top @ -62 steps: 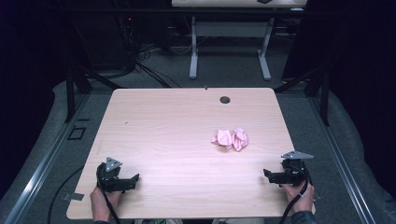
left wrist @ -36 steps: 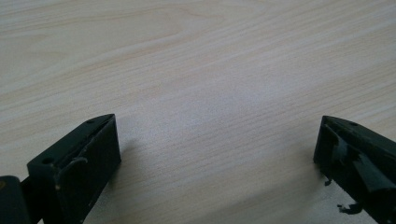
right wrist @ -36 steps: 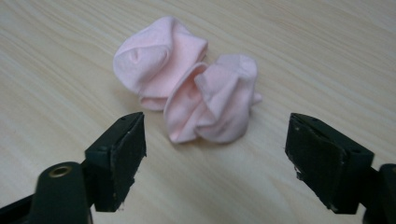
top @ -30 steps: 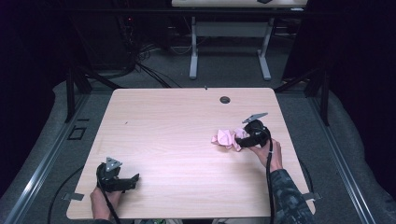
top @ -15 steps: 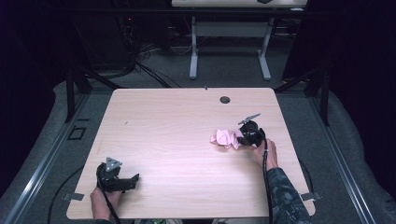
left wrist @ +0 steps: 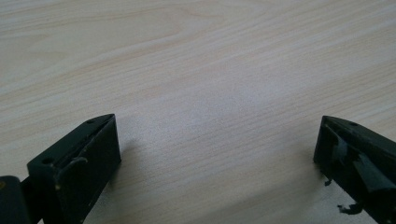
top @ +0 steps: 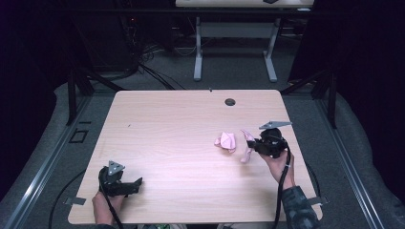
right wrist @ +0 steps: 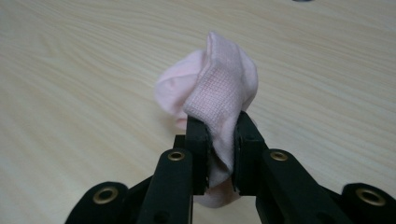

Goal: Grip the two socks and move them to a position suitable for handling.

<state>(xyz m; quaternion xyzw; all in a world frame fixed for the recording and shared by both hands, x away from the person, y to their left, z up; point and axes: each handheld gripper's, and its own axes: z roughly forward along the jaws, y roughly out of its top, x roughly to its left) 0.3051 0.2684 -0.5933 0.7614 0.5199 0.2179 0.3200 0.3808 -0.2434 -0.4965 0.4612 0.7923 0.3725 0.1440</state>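
Right tongs just closed, pinching pink sock; left tongs spread, empty.

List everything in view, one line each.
pink sock: 1, pale pink, pinched between the right gripper's fingers, hanging to the table
second pink sock: 1, pale pink, bunched on the table just left of the held one
table: 1, light wood, centre
cable hole: 1, dark, far edge of the table
white-legged desk: 1, behind the table
left gripper: 1, black, near-left corner, fingers open, nothing between them
right gripper: 1, black, right side, shut on the pink sock
hands: 2, at the near edge
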